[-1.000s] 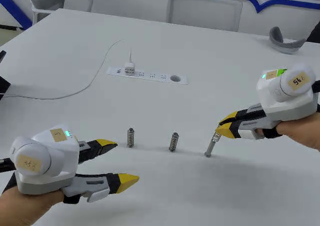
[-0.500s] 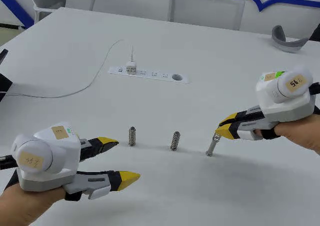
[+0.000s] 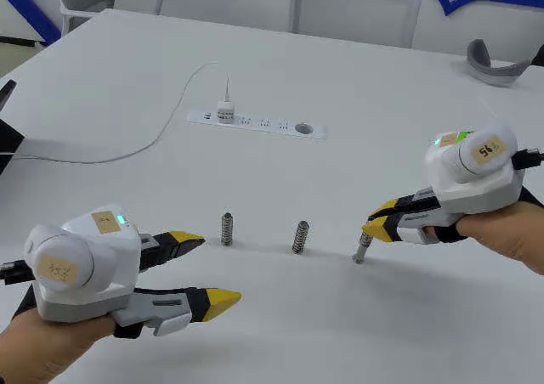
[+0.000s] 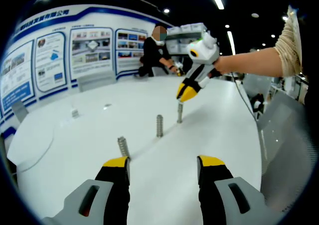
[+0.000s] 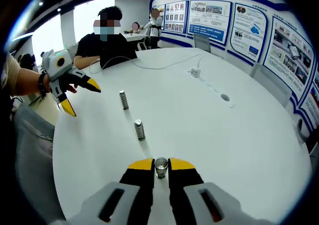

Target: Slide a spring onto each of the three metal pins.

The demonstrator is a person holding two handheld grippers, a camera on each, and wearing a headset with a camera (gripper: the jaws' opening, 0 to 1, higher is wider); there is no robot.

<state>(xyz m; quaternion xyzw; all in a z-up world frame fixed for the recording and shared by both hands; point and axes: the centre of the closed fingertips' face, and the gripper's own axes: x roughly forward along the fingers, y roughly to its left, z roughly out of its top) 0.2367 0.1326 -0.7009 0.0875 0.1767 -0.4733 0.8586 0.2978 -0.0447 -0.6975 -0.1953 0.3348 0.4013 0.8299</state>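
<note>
White worktop (image 3: 340, 104) running wide, a power strip (image 3: 255, 123) flat at mid-surface, white plug (image 3: 225, 110) seated in it, thin cable (image 3: 159, 136) curling left, grey curved band (image 3: 489, 61) far right

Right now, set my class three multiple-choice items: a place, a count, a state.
1. Where is the power strip? A) beyond the springs B) at the table's near edge C) on a chair
2. How many springs stand ungripped? A) none B) two C) five
3. The left hand-held gripper is: A) open B) shut on a spring C) holding a cable
Answers: 1A, it lies past the row; 2B, left spring and middle spring stand alone, the right hand-held gripper clamps the third spring; 3A, its jaws stand wide apart.
</note>
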